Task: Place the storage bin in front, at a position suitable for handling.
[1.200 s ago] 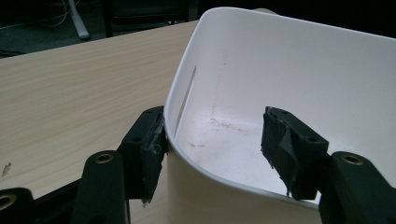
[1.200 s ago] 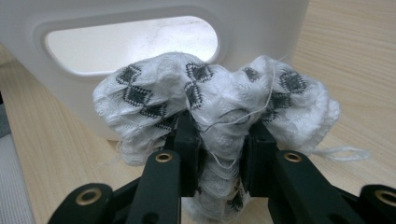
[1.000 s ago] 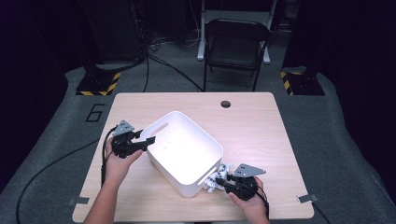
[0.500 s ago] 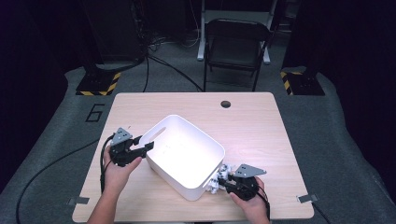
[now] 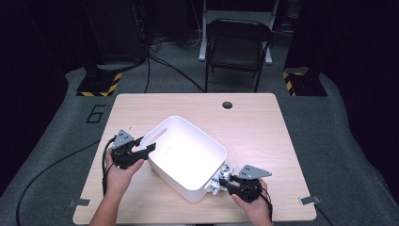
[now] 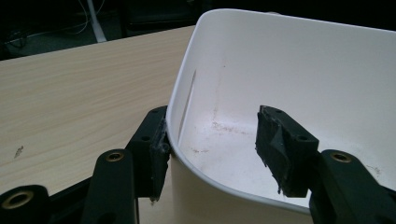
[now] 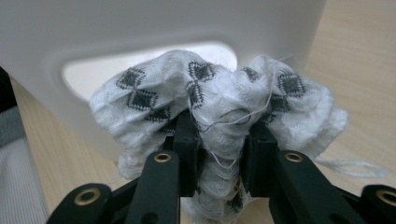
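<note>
- The right gripper (image 7: 217, 154) has its jaws pinched on a bunched white knitted cloth with dark diamond marks (image 7: 215, 100); folds bulge out on both sides of the jaws and loose threads trail to one side.
- In the high view the same right gripper (image 5: 231, 184) holds that cloth (image 5: 221, 178) low over the desk, right against the near end of the white rectangular plastic bin (image 5: 186, 157).
- In the right gripper view the cloth sits just in front of the bin's oval handle cut-out (image 7: 84, 70), outside the bin and not in it.
- The left gripper (image 6: 212, 140) has its jaws spread astride the bin's rim (image 6: 187, 154): one jaw rests against the outside of the wall, the other stands apart from the wall inside the bin, so the wall is straddled but not clamped.
- In the high view the left gripper (image 5: 141, 149) meets the bin at its left corner, near the slot handle.
- That placing looks meant to steady or tilt the bin while the other hand deals with the cloth; this is a judgement.
- The bin's floor looks bare apart from faint scuff marks.
- The bin lies skewed on the pale wood-grain desk (image 5: 263, 132), well within its edges.
</note>
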Demonstrator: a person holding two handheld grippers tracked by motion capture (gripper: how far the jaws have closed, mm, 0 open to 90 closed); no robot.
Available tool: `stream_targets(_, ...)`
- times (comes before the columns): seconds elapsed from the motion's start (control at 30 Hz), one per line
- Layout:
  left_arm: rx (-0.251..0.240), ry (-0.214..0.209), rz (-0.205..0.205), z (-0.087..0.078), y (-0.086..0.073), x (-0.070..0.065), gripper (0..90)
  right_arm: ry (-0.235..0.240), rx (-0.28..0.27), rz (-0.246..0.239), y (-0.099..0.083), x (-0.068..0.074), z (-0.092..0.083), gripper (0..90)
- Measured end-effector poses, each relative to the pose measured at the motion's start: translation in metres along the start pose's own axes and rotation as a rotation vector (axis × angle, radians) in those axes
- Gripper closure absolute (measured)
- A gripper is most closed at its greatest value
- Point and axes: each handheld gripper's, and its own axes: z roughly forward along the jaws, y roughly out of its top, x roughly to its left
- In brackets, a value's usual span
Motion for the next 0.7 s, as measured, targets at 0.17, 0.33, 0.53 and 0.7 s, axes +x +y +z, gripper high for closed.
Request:
stream_targets(0.17, -0.005, 0.002, -0.005, 0.0, 0.0, 0.0, 45.2, -0.001, 0.104, 0.0, -0.008, -0.006, 0.014, 70.7)
stream_targets(0.33, -0.005, -0.001, 0.0, 0.0, 0.0, 0.0, 45.0, -0.023, 0.101, -0.012, -0.006, -0.003, 0.011, 70.7)
stream_targets(0.53, -0.001, 0.002, -0.005, 0.001, 0.0, 0.0, 44.9, -0.012, -0.001, -0.031, 0.002, 0.005, -0.003, 70.5)
stream_targets(0.7, 0.008, 0.0, -0.003, 0.001, 0.001, -0.001, 44.8, 0.017, 0.054, 0.006, -0.004, -0.002, 0.006, 70.1)
